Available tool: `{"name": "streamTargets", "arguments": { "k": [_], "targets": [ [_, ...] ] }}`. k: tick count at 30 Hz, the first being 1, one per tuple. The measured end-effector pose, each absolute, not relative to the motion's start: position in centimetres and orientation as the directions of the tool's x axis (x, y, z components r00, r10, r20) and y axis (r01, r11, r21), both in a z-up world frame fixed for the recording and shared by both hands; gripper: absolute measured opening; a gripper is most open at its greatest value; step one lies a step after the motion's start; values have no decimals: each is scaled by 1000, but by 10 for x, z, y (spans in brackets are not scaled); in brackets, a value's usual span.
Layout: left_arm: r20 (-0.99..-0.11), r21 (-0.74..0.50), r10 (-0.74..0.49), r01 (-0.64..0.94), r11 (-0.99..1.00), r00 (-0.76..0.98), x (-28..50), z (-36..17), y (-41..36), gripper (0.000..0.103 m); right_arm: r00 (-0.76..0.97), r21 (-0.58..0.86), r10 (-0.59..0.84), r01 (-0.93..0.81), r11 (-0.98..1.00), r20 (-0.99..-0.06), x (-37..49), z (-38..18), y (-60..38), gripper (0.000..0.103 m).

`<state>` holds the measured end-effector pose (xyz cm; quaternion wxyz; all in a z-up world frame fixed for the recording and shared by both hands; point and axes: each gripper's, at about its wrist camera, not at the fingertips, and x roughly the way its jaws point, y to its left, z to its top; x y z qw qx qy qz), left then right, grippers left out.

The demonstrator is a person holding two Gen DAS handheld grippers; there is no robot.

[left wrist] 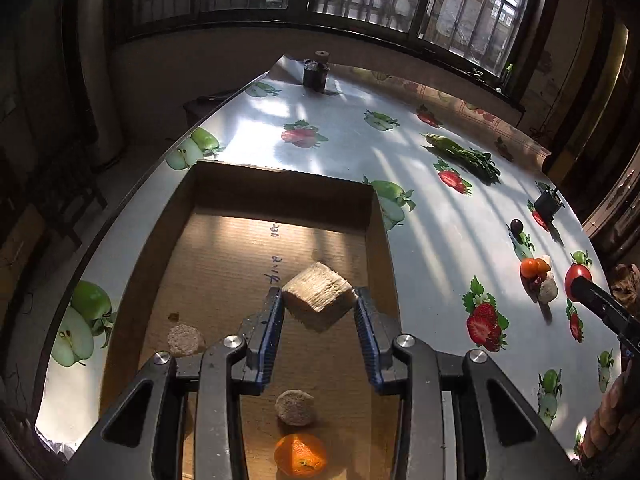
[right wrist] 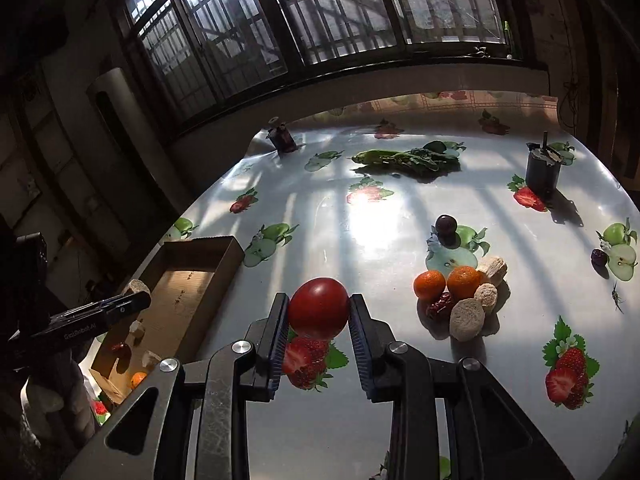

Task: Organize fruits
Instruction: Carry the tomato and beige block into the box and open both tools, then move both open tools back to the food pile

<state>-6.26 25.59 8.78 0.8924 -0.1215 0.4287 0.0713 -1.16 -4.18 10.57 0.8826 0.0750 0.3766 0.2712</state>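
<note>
My left gripper [left wrist: 318, 304] is shut on a tan ridged chunk [left wrist: 318, 296] and holds it above the open cardboard box [left wrist: 280, 192]. In the box lie two beige round pieces [left wrist: 295, 407] [left wrist: 185, 339] and an orange [left wrist: 301, 454]. My right gripper [right wrist: 319, 312] is shut on a red tomato [right wrist: 318, 307], held over the table. A pile with two oranges [right wrist: 429, 283] [right wrist: 464, 281], a red date [right wrist: 440, 304] and beige pieces [right wrist: 464, 319] lies to its right. A dark plum [right wrist: 446, 225] sits farther back.
The table [right wrist: 400, 208] has a glossy cloth printed with fruit. Leafy greens [right wrist: 408, 158] lie at the back. A black cup [right wrist: 542, 168] stands at the back right, a small dark jar [right wrist: 282, 136] at the back left. A small dark fruit [right wrist: 599, 257] lies at the right.
</note>
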Motion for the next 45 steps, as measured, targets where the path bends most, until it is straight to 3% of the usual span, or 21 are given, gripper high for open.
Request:
{"name": "streamTargets", "arguments": {
  "k": [6, 12, 27, 30, 32, 34, 36, 39, 41, 45],
  "targets": [
    [-826, -149, 58, -317, 937, 560, -57, 62, 309, 35, 430, 324, 609, -569, 756, -666, -25, 95, 74, 33],
    [-850, -168, 33, -331, 929, 526, -50, 42, 326, 35, 328, 253, 565, -650, 717, -757, -30, 59, 164, 33],
    [-870, -229, -40, -331, 916, 492, -41, 29, 333, 36, 294, 196, 475, -643, 740, -829, -22, 20, 209, 34],
    [-857, -249, -40, -345, 905, 513, -48, 33, 338, 37, 309, 196, 482, -640, 743, -820, -24, 23, 207, 43],
    [-848, -252, -27, -357, 900, 529, -55, 40, 340, 39, 331, 191, 489, -637, 747, -807, -25, 28, 204, 55],
    [-831, -252, -6, -366, 896, 556, -65, 52, 340, 40, 352, 186, 493, -632, 752, -796, -27, 37, 199, 55],
    [-807, -231, 40, -377, 897, 590, -78, 69, 336, 43, 375, 186, 503, -628, 756, -779, -31, 47, 189, 55],
    [-756, -159, 150, -402, 902, 637, -101, 98, 318, 59, 426, 181, 512, -610, 772, -746, -39, 65, 167, 55],
    [-706, -114, 226, -422, 899, 671, -117, 117, 301, 83, 461, 186, 510, -582, 792, -726, -46, 75, 149, 55],
    [-612, -85, 288, -423, 902, 736, -145, 143, 264, 90, 520, 236, 498, -490, 839, -693, -59, 88, 103, 61]
  ]
}}
